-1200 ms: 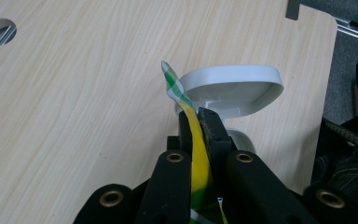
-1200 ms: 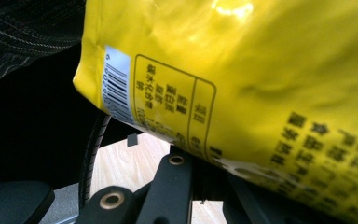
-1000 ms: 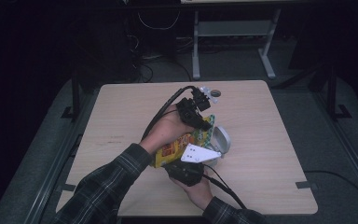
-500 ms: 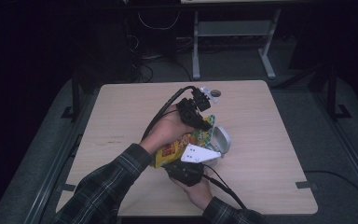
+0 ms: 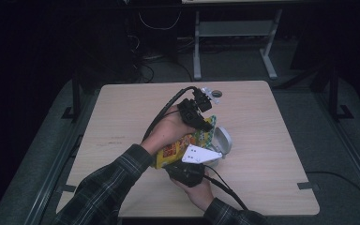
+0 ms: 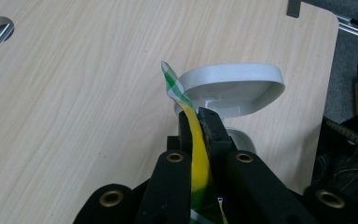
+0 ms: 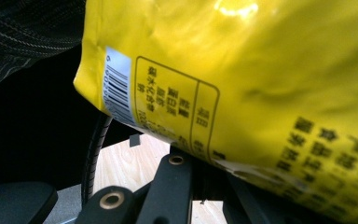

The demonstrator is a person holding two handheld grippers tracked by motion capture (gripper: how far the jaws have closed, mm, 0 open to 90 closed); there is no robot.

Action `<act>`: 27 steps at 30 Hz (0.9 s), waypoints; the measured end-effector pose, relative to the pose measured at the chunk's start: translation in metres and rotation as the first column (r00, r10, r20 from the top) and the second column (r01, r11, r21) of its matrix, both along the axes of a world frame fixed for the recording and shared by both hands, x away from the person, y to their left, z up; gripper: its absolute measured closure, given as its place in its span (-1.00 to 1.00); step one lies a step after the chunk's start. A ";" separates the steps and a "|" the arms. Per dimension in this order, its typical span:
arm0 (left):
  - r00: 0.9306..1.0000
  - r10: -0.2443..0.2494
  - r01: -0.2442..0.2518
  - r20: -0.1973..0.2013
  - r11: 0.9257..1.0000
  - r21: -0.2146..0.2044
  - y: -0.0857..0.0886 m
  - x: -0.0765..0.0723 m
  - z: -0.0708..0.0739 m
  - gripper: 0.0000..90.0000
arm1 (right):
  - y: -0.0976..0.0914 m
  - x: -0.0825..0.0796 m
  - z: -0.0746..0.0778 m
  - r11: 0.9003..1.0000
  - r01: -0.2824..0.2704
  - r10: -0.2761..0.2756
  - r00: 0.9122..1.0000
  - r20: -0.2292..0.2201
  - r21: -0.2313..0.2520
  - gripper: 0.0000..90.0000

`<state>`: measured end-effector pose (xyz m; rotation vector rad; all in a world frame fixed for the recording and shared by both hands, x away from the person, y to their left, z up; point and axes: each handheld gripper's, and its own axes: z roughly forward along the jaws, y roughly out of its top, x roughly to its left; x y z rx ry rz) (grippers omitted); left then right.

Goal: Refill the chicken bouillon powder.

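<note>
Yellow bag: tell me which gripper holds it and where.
Both do. The left gripper pinches the yellow bag at its green-checked top edge; the right gripper clamps its bottom edge, near the barcode.

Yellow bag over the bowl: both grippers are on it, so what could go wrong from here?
1. The left gripper pinches only the yellow bag's thin green-checked top edge, which may tear unevenly or slip out.
2. The white bowl sits tilted beside the bag, so a tug could knock it over.
3. The right gripper holds the bag's lower edge; with both ends pulled apart, contents could scatter onto the table.
</note>
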<state>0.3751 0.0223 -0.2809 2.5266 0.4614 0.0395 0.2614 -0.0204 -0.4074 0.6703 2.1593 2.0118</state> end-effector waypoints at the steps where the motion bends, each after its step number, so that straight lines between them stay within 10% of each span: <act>1: 1.000 0.000 0.000 0.000 1.000 0.000 0.000 0.000 0.000 0.99 | 0.000 0.000 0.000 1.000 0.000 0.000 1.000 0.000 0.001 1.00; 27: 1.000 -0.002 0.002 0.002 1.000 0.001 -0.002 -0.001 -0.001 0.99 | -0.001 0.001 0.001 1.000 -0.001 0.001 1.000 -0.006 0.012 1.00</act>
